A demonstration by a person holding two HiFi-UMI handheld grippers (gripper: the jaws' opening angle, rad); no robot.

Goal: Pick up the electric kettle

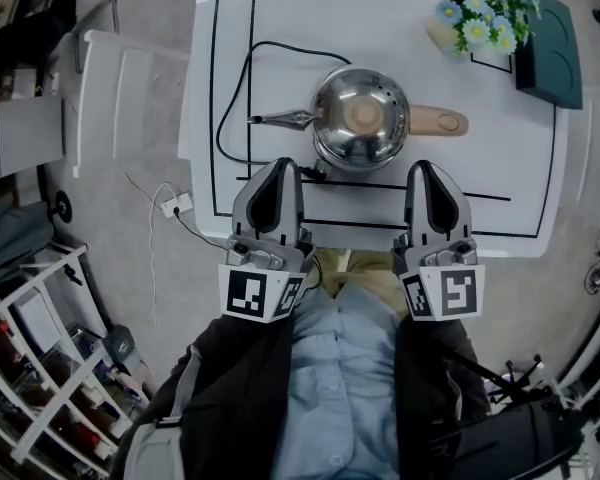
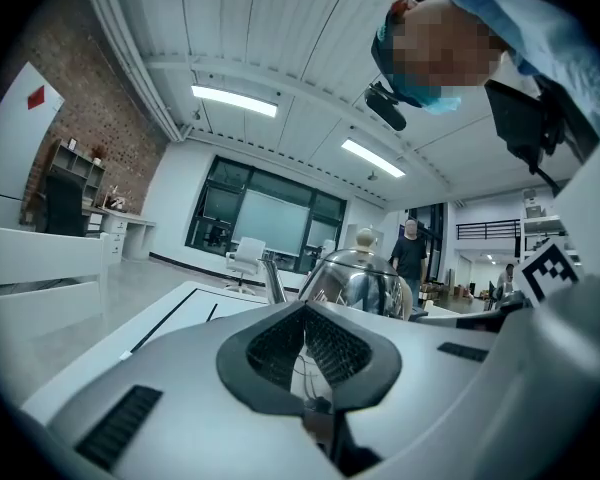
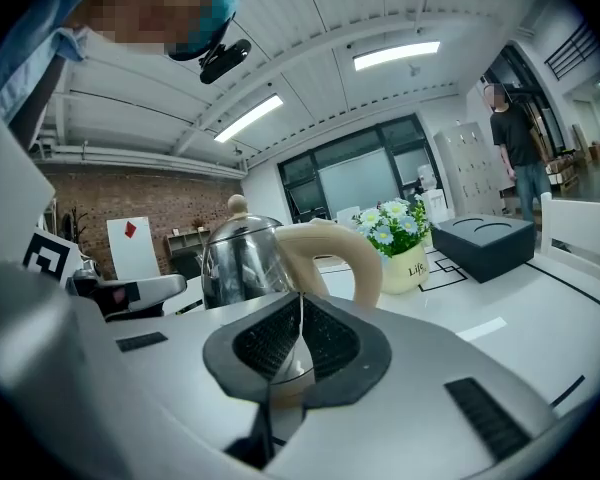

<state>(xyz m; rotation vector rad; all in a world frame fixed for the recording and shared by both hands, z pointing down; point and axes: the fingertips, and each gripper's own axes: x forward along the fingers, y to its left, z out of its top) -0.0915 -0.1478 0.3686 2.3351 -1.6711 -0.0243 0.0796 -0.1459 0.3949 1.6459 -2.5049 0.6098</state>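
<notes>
The steel electric kettle (image 1: pixel 360 118) stands in the middle of the white table (image 1: pixel 540 168). Its spout points left, its beige handle (image 1: pixel 438 122) points right, and a black cord (image 1: pixel 232 98) loops off to the left. My left gripper (image 1: pixel 277 183) is shut and empty, just short of the kettle's near left side. My right gripper (image 1: pixel 432 183) is also shut and empty, near the table's front edge below the handle. The left gripper view shows the kettle (image 2: pixel 358 280) right behind the closed left gripper (image 2: pixel 304 320). The right gripper view shows the kettle (image 3: pixel 242 263) and handle (image 3: pixel 330 258) behind the closed right gripper (image 3: pixel 300 310).
A pot of blue and white flowers (image 1: pixel 475 18) and a dark green box (image 1: pixel 546 43) sit at the table's far right. A white chair (image 1: pixel 120 98) stands to the left. A power strip (image 1: pixel 175 205) lies on the floor. White shelving (image 1: pixel 30 368) is at lower left.
</notes>
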